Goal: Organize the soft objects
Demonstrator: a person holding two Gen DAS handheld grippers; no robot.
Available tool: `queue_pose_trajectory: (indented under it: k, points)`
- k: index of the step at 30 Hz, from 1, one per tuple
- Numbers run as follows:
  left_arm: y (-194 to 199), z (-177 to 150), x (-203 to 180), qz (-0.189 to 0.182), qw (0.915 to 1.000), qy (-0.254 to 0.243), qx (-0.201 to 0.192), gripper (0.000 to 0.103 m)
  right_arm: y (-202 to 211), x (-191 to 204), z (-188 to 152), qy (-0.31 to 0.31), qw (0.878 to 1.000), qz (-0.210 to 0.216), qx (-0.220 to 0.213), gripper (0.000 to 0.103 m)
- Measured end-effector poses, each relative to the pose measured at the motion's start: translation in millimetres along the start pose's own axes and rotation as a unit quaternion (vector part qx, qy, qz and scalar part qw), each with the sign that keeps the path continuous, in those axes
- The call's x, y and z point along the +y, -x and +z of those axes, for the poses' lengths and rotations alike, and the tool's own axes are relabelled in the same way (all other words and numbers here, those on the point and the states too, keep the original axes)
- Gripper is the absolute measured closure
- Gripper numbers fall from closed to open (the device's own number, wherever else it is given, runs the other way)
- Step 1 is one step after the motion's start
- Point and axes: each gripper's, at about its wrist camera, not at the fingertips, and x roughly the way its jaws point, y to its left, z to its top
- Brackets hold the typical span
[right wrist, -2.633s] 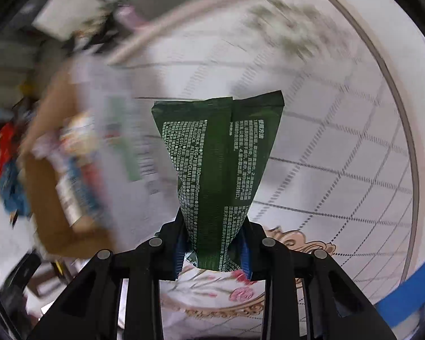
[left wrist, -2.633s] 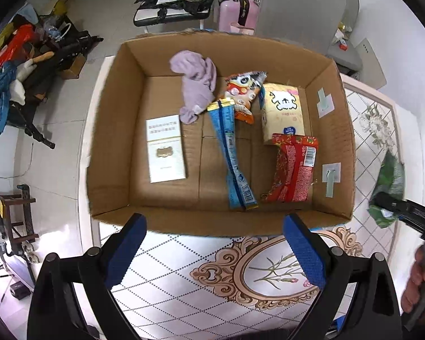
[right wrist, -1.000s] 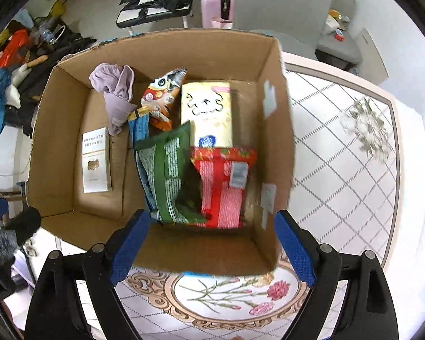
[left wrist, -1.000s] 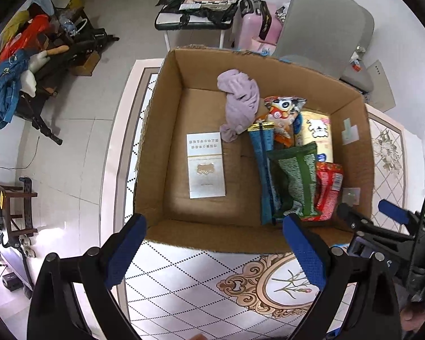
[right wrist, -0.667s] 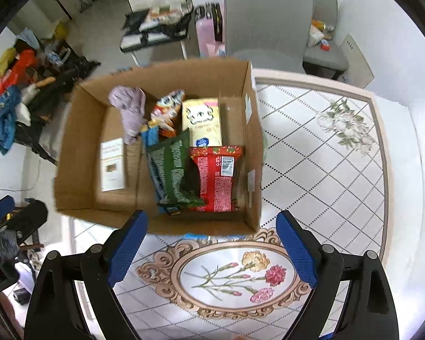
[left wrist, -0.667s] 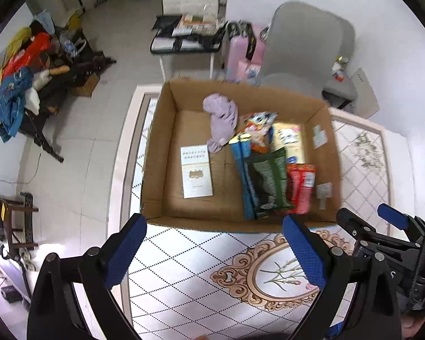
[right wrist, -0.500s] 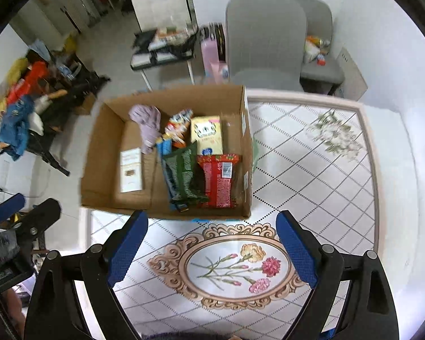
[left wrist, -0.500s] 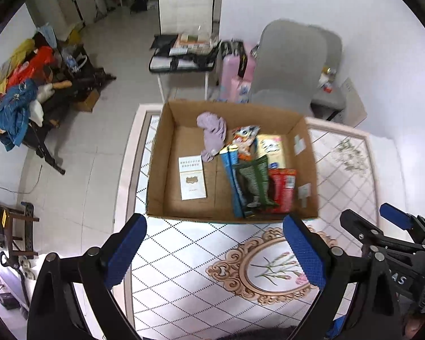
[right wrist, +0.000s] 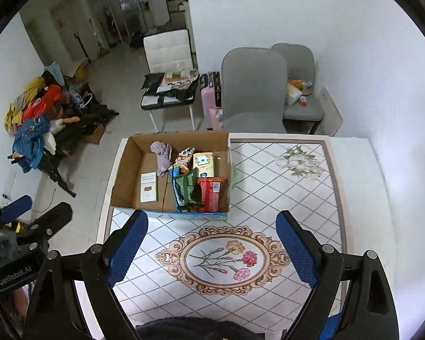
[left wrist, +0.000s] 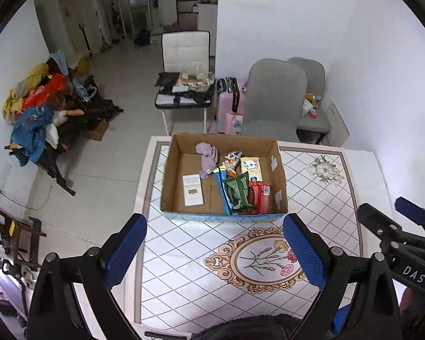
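A cardboard box (left wrist: 174, 167) (right wrist: 124, 167) stands at the far left of the tiled table (left wrist: 320, 198) (right wrist: 283, 198). In it lie a purple cloth (left wrist: 207, 155) (right wrist: 162, 153), a green snack bag (left wrist: 238, 191) (right wrist: 188, 188), a red packet (left wrist: 260, 195) (right wrist: 211, 192), a blue packet (left wrist: 222, 187), a cream carton (left wrist: 250, 167) (right wrist: 203, 163) and a white booklet (left wrist: 193, 189) (right wrist: 148, 187). My left gripper (left wrist: 215, 250) and right gripper (right wrist: 211, 248) are both open, empty and held high, well back from the box.
Two grey chairs (left wrist: 272, 99) (right wrist: 253, 85) stand behind the table by the wall. A white chair with bags (left wrist: 184, 85) and a pile of clothes (left wrist: 34, 113) are on the floor at left. The right gripper shows at right in the left wrist view (left wrist: 405, 235).
The right gripper let go of the green snack bag, which now lies in the box. Both grippers have pulled up and back from the box, so the whole room shows.
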Motion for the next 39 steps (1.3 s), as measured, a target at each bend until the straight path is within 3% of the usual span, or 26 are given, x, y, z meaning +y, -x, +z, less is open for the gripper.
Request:
queue_pose_trajectory:
  k: [8,39]
  points:
    - [21.4,-6.4,-1.8,0.003,0.9999,0.005,-0.012,0.004,31.5,-9.0,-9.2,-0.006,1.000,-0.011,-0.007,0.009]
    - [28.8,-11.0,-9.0,0.004,0.9999,0.008,-0.008,0.004,47.6,-6.3,-5.2,0.012,0.999,-0.028,-0.036,0.009]
